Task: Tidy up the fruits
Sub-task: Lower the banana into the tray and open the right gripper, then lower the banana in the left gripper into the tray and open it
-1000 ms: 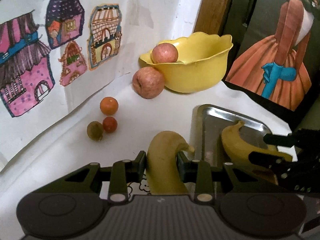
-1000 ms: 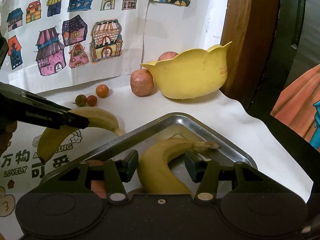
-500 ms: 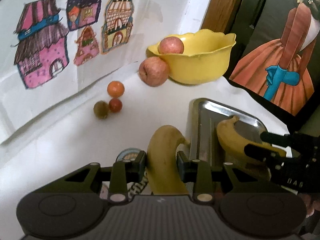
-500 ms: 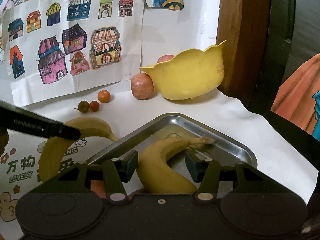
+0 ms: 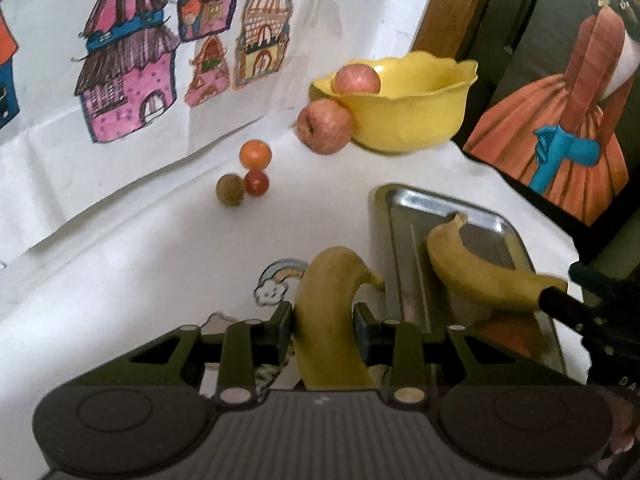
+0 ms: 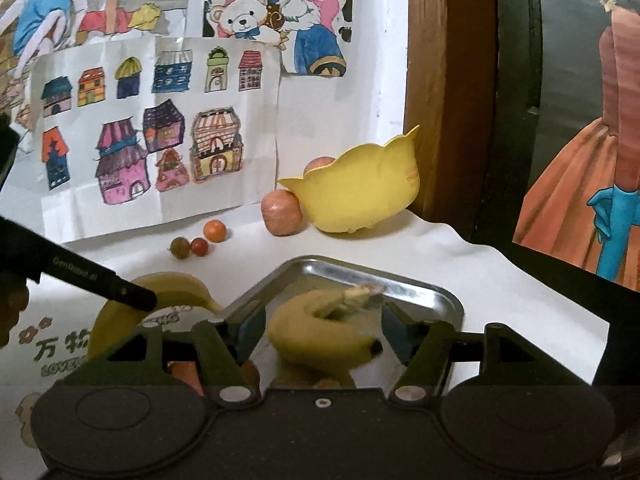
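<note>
Left hand-held gripper (image 5: pixel 323 316) clamping banana (image 5: pixel 328 320) beside tray (image 5: pixel 416 204); right hand-held gripper (image 6: pixel 323 330) gaping wide around 2nd banana (image 6: pixel 320 336). Risk: bananas colliding.

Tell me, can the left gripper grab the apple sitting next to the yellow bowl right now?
Probably not yet. The left gripper is shut on a yellow banana, so it has no free grip. The path to the red apple beside the yellow wavy-rimmed bowl looks open.

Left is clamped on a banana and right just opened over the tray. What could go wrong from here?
The released banana lies between the open right gripper's fingers, so pulling back carelessly may drag it off the tray. The left gripper's banana could bump the tray rim or that banana.
</note>
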`<state>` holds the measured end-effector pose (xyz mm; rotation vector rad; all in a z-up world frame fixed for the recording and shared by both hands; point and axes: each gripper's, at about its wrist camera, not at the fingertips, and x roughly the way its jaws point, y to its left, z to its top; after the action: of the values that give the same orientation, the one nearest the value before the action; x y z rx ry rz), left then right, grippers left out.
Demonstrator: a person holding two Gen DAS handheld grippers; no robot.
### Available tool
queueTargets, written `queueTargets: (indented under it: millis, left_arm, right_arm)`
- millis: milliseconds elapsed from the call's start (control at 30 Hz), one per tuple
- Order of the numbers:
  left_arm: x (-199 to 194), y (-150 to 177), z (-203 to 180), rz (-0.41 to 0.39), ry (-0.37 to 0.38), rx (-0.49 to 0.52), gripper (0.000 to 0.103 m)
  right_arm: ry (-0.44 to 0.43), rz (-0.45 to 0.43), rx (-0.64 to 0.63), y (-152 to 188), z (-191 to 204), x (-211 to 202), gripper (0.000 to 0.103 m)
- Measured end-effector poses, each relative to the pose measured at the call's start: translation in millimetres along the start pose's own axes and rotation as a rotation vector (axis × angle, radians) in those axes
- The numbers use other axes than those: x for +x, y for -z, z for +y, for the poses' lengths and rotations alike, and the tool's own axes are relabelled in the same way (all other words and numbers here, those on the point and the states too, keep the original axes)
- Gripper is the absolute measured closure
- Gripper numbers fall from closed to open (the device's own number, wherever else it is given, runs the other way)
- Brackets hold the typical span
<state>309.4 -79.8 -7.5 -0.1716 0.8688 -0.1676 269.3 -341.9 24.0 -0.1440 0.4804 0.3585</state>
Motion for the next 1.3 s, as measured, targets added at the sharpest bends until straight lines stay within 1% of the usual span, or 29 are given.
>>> queueTargets:
  millis: [67, 133, 267, 433, 500, 667, 767, 800, 833, 867, 1000, 1200, 1300]
  left_arm:
    - [-1, 5, 4, 0.01, -0.011, 0.015, 0.068]
    - [-4, 9, 11, 0.001, -0.025, 0.017, 0.068]
    - [-7, 10, 23, 0.0, -0.023, 0.023, 0.067]
    - [-1, 10, 19, 0.005, -0.037, 0.079, 0.066]
    - [4, 12, 17, 0.005, -0.05, 0.099, 0.065]
    - [16, 13, 10, 0.015, -0.074, 0.149, 0.062]
    - [20, 15, 4, -0.005, -0.093, 0.191, 0.058]
    - [20, 16, 3, -0.009, -0.096, 0.198, 0.058]
    - [21, 16, 2, -0.013, -0.101, 0.207, 0.063]
    - [20, 17, 1, -0.019, -0.108, 0.218, 0.065]
    - [17, 19, -1, -0.024, -0.086, 0.214, 0.066]
    - [7, 15, -4, -0.04, -0.077, 0.2, 0.067]
    - [-1, 11, -3, -0.074, -0.073, 0.179, 0.067]
  right_arm:
    - [-0.005, -0.002, -0.002, 3, 3, -6, 0.036]
    - [-0.012, -0.007, -0.003, 5, 6, -10, 0.036]
    - [-0.045, -0.017, -0.008, 7, 16, -15, 0.034]
    - [-0.068, -0.048, -0.023, 7, 33, -21, 0.033]
    - [-0.074, -0.059, -0.026, 7, 38, -25, 0.029]
    - [-0.05, -0.103, -0.065, 11, 51, -40, 0.021]
    - [-0.031, -0.13, -0.063, 13, 56, -49, 0.014]
    - [-0.029, -0.139, -0.057, 13, 57, -53, 0.013]
    - [-0.03, -0.146, -0.05, 14, 58, -56, 0.01]
    - [-0.028, -0.154, -0.044, 14, 59, -58, 0.008]
    - [-0.021, -0.184, -0.027, 17, 64, -66, 0.006]
    - [-0.017, -0.189, -0.005, 19, 61, -67, 0.006]
    - [-0.005, -0.191, 0.013, 19, 58, -65, 0.006]
